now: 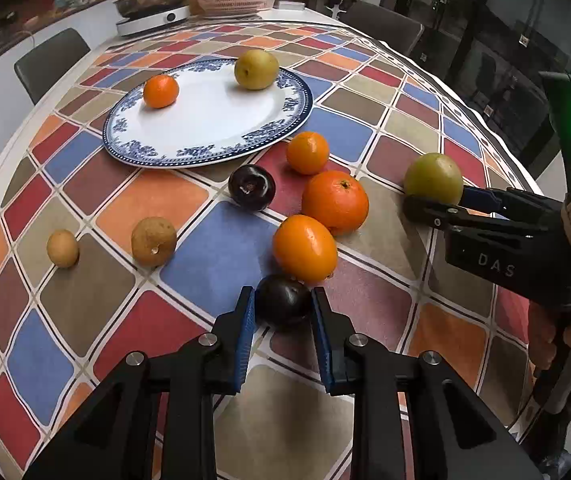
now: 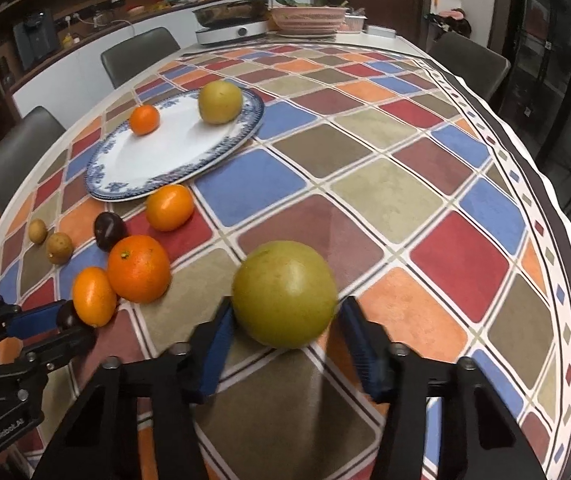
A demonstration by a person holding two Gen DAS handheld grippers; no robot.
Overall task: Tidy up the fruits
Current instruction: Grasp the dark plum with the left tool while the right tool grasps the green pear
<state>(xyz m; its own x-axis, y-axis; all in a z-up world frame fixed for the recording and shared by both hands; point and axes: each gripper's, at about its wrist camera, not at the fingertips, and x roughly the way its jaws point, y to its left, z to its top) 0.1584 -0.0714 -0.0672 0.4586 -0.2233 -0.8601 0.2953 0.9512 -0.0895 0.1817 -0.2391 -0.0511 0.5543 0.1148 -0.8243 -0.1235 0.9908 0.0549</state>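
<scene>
The left gripper (image 1: 283,304) is clamped on a dark plum (image 1: 283,303) that sits on the checked tablecloth (image 1: 213,248), its blue pads (image 1: 247,320) pressed against both sides of the fruit. An oval orange fruit (image 1: 305,249) lies touching the plum's far side, with a larger orange (image 1: 335,202) just behind it. The right gripper (image 2: 285,320) straddles a green-yellow pear (image 2: 284,294) near the table's right edge; one pad touches the pear's left side, while on the other side the picture is too blurred to tell whether there is contact, so a firm grip cannot be confirmed. A blue-and-white plate (image 1: 157,152) farther back holds a small tangerine (image 1: 161,91) and a second yellowish pear (image 1: 256,69), well apart from each other. Between the plate and the grippers lie another tangerine (image 1: 308,152) and a second dark plum (image 1: 251,187); two small brown fruits (image 1: 153,241) sit off to the left. A person's hand (image 1: 565,340) grips the right tool's handle.
</scene>
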